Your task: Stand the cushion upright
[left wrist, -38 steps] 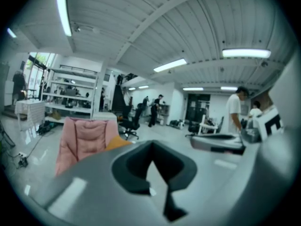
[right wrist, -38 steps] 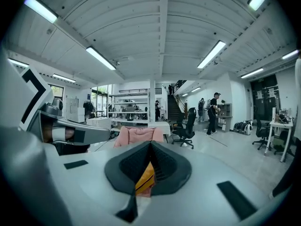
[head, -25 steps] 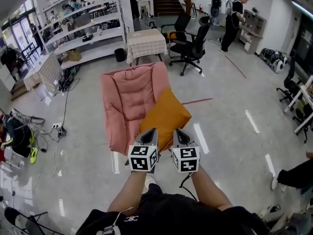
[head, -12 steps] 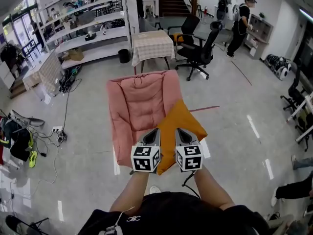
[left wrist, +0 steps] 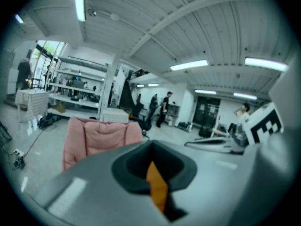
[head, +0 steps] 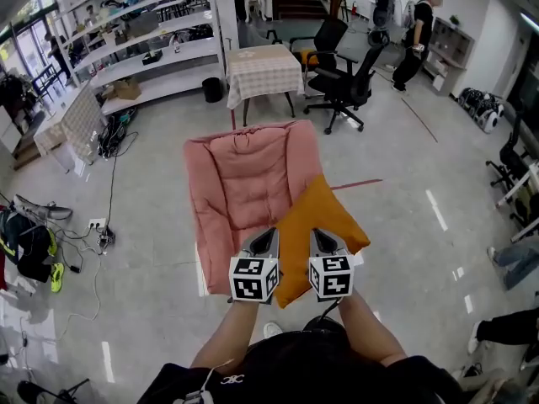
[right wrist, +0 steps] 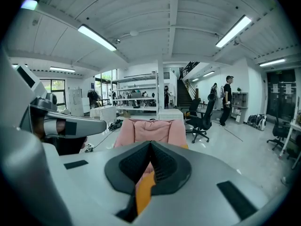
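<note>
Head view: your left gripper (head: 268, 236) and right gripper (head: 318, 236) meet the near edge of the orange cushion (head: 324, 217), and the marker cubes hide that contact. The cushion is smooth, square and set corner-up, overlapping the right side of the quilted pink chair (head: 240, 175).

Left gripper view: your jaws are clamped on a thin orange fold; the rest of the cushion is cut off.

Right gripper view: your ribbed dark pads pinch another orange strip, with the housing hiding the rest.
</note>
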The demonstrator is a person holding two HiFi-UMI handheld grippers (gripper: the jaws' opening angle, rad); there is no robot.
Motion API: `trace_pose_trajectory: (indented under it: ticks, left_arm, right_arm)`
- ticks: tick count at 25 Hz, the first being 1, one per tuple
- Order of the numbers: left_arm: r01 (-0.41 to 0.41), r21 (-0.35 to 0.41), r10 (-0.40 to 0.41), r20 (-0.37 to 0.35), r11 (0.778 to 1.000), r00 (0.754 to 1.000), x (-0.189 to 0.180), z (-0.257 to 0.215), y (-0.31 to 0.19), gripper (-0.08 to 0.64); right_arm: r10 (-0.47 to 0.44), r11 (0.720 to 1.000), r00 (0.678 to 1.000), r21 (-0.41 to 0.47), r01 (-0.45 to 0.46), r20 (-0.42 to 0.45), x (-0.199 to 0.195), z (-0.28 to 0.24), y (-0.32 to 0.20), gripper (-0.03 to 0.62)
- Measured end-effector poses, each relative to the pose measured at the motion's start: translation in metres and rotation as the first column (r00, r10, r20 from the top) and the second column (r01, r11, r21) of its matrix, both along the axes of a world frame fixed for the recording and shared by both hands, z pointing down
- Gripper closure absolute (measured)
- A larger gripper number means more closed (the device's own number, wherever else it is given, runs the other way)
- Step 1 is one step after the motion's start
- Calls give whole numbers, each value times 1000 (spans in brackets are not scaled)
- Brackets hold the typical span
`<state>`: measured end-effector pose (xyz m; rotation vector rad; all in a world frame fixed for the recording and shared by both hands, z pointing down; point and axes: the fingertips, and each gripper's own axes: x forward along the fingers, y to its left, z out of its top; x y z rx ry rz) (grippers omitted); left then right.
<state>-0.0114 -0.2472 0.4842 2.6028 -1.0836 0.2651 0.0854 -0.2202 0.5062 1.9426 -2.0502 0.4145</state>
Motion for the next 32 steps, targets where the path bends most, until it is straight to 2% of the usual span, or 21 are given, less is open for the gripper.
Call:
trace_pose_trajectory:
  ticks: [8,14,18,24,28,32]
  left_arm:
    - [66,-21,-65,27,998,998,-1,6,-20,561]
    - [117,-9,-117,44,993,992,6,6,-41,561]
    - [118,-13,-117,68,993,991,19,12,-43,561]
    - [117,-15,-115,87,993,990,34,14,-41,560]
    - [124,-35,-120,103,992,987,38,16,-38,561]
    - [130,-53,-124,115,990,986,40,19,-40,561]
  right_arm:
    - [-6,998,1000,-60,5,-25,32,25,-31,597]
    - [-12,998,1000,-66,11,-18,56,32,-59,597]
    - [-12,995,1000,-104,11,-11,76,47,-66,597]
    - [43,986,999,-160,-44,-9,119,73,-77,595]
    - [59,974,998,-220,-51,29,142,91,-93,493]
    - [56,950,998,-309,-57,-11,164,120,-111,395]
